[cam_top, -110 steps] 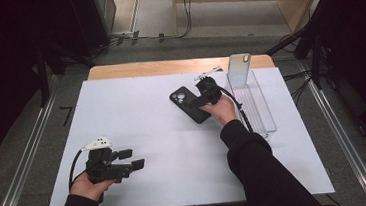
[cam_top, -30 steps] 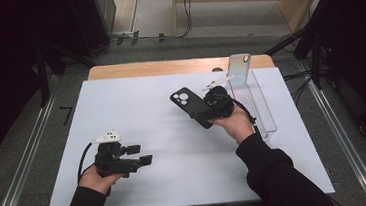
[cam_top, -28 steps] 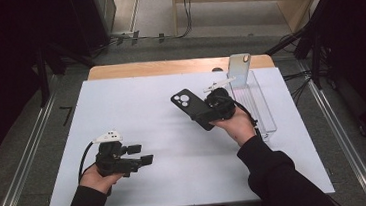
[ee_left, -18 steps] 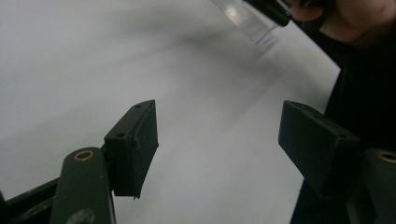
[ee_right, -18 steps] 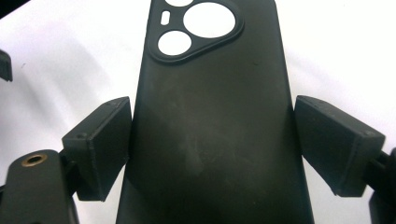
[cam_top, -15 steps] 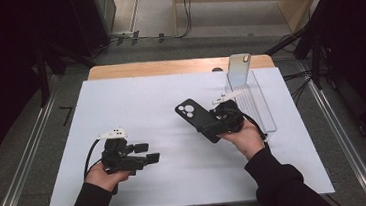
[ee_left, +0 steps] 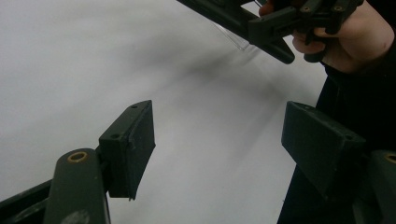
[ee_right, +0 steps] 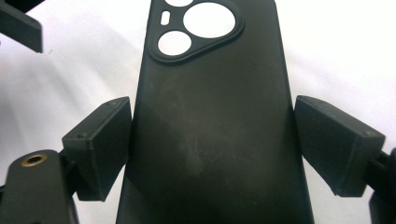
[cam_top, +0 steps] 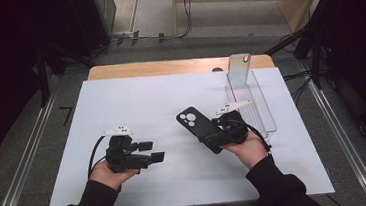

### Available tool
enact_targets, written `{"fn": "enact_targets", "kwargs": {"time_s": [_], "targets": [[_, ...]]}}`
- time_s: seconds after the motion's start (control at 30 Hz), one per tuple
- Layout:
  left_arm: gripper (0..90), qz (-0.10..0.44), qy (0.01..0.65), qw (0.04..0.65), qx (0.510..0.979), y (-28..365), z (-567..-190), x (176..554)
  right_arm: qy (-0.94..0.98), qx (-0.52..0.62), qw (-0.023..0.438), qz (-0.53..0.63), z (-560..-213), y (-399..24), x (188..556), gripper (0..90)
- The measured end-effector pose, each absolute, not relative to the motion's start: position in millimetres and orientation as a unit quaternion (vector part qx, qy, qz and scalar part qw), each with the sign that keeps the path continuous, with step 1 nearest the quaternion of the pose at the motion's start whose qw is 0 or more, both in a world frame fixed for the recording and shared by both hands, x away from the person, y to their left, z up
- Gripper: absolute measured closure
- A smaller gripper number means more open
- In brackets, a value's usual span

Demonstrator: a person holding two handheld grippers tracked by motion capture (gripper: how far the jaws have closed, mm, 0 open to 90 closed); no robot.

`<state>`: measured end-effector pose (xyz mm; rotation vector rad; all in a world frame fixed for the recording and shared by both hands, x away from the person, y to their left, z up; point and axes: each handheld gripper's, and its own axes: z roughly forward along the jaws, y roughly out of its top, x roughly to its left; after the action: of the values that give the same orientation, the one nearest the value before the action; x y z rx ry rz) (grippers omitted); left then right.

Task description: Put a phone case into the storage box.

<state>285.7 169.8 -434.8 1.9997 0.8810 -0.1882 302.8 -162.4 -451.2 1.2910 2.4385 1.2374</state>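
Note:
A black phone case (cam_top: 192, 122) with round camera cut-outs is held just above the white mat, right of centre. My right gripper (cam_top: 214, 136) is shut on its lower half, one pad on each long edge. In the right gripper view the phone case (ee_right: 210, 93) runs up between the pads of the right gripper (ee_right: 210, 144). My left gripper (cam_top: 154, 151) hovers at the near left and points right. Its jaws have just been opening a little further, and the left gripper (ee_left: 217, 144) has nothing between its pads.
A clear plastic tray (cam_top: 260, 107) lies along the mat's right side, with a phone (cam_top: 239, 70) standing upright at its far end. The white mat (cam_top: 140, 96) covers the table, and a wooden edge (cam_top: 168, 66) shows at the back.
My right hand has carried the phone case from beside the tray towards the person. The left hand has drifted a little to the right and inward.

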Motion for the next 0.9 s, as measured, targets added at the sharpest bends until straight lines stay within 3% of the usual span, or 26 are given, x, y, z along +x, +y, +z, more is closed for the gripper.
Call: {"fn": "enact_targets", "kwargs": {"time_s": [0.13, 0.9], "targets": [[30.2, -0.072, 0.358, 0.46, 0.809, 167.1, -430.0, 287.1, 0.801, 0.431, 0.057, 0.411, -453.5, -157.5, 297.0, 12.9], [25.1, -0.072, 0.442, 0.433, 0.782, 150.6, -421.8, 316.3, 0.773, 0.468, 0.073, 0.423, -461.8, -128.6, 287.3, 12.9]]}}
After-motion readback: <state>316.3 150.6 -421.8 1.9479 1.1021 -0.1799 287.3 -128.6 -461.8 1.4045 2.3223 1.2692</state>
